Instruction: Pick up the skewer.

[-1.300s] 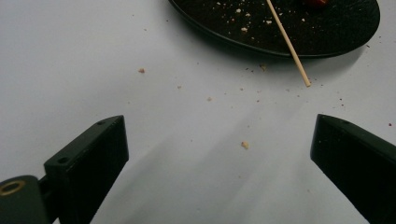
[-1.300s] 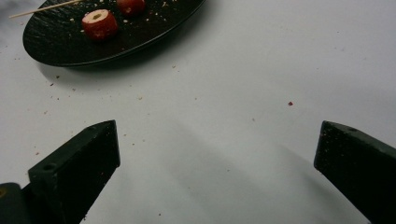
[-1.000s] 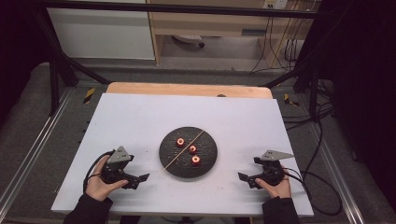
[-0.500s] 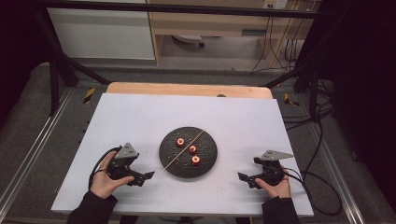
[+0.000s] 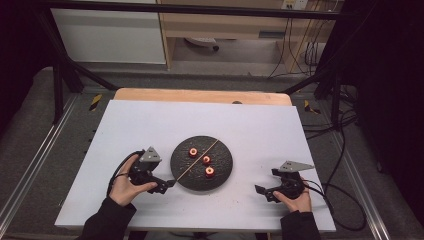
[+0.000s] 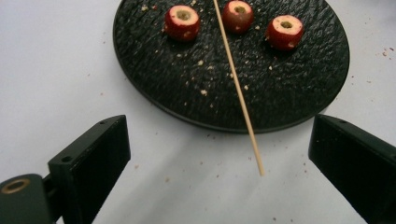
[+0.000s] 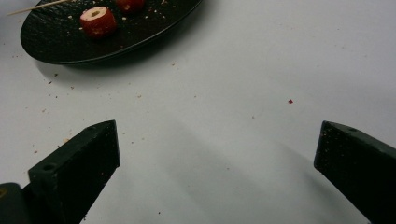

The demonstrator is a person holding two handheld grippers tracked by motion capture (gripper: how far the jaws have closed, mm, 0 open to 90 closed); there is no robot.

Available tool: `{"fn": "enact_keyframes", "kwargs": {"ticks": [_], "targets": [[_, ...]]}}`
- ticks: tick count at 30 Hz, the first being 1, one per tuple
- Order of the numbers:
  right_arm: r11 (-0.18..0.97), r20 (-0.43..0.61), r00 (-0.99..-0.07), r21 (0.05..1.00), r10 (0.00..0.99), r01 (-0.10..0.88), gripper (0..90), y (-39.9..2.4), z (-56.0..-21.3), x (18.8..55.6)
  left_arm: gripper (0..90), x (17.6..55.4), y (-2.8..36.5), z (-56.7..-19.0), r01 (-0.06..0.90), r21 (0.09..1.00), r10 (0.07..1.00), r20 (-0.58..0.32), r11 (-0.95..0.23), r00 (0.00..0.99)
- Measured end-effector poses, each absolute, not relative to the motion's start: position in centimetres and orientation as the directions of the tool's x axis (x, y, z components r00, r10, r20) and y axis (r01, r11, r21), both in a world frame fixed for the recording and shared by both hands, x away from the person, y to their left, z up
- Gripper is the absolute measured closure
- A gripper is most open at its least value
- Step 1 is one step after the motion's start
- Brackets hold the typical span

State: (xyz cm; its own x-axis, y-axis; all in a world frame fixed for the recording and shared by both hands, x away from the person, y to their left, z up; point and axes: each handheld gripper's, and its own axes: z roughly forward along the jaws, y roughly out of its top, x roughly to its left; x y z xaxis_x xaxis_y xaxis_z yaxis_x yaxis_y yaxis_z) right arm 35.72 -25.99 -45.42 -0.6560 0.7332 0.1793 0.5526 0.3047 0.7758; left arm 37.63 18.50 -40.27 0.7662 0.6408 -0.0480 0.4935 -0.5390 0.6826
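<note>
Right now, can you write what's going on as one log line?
left gripper: open, near skewer tip | right gripper: open, over table | plate: three red fruit pieces, skewer across

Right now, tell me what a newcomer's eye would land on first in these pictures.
First the black round plate at the middle of the white table, with three cored red fruit pieces on it. A thin wooden skewer lies slantwise across the plate, its near tip jutting over the rim toward the open left tool. The right tool, also open, rests on the table to the plate's right.
</note>
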Motion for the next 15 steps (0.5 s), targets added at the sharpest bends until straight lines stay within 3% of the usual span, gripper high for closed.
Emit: {"fn": "enact_keyframes", "kwargs": {"ticks": [15], "targets": [[0.307,0.178,-0.657,0.775,0.732,0.553,0.8,-26.0,-45.4,35.7,9.4,39.4,15.2,-40.0,0.510,0.632,0.633,-0.039,-0.584,0.773]]}}
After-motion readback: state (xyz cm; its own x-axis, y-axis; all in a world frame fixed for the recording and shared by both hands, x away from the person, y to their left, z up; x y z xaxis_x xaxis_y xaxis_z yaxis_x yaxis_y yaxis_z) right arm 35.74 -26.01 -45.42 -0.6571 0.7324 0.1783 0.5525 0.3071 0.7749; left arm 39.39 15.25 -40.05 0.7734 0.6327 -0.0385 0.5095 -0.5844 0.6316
